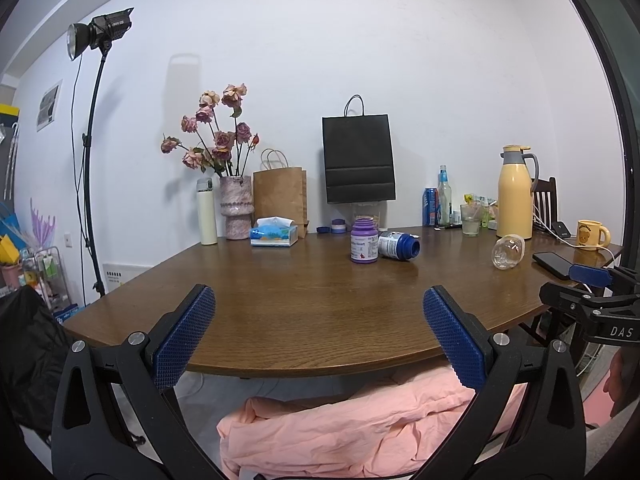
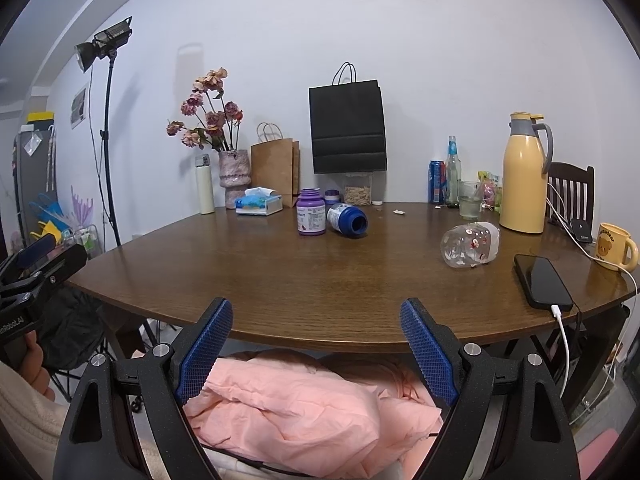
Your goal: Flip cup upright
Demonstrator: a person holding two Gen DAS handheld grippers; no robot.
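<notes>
Nothing started yet: the cup (image 2: 471, 245), clear with a small printed pattern, lies on its side on the table (image 2: 280, 280), out at about two o'clock from the right gripper (image 2: 317, 346). That gripper hangs back off the near table edge, jaws wide apart, holding nothing. The left gripper (image 1: 319, 336) likewise, jaws spread and empty, with the cup far off at its two o'clock. The reach, the grasp and the turn upright are all left to do.
</notes>
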